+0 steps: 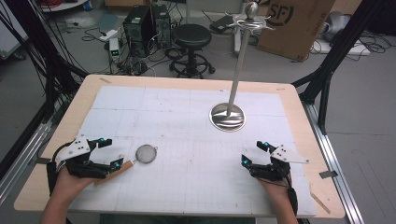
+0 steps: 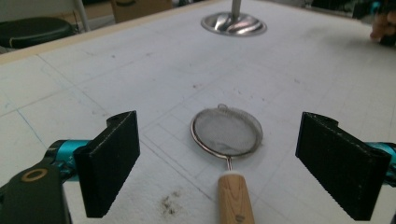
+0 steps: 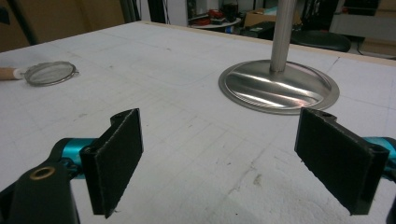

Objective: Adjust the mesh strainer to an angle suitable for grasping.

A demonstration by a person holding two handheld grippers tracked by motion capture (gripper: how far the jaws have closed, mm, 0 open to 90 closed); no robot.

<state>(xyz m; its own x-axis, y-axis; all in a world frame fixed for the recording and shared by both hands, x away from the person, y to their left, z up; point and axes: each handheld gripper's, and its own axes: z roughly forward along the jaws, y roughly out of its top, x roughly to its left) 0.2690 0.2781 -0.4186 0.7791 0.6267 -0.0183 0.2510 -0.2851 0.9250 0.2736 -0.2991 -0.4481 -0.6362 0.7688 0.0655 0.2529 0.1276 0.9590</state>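
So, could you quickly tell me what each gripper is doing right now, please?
Left gripper: open, jaws either side of the strainer handle, not gripping.
Right gripper: open, holding nothing.

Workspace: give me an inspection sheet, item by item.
Surface: wooden table covered by a white gridded mat, smudged in places.
Job's things: small mesh strainer with wooden handle lies flat on the mat; tall steel hanging stand stands upright farther back.
Clutter: nothing seen on the mat.
Grippers: left gripper open, its jaws either side of the strainer handle, not touching; right gripper open and empty, aimed at the stand's base.
Cables: tangled on the floor behind the table.
Surroundings: black stool, computer towers, cardboard box.
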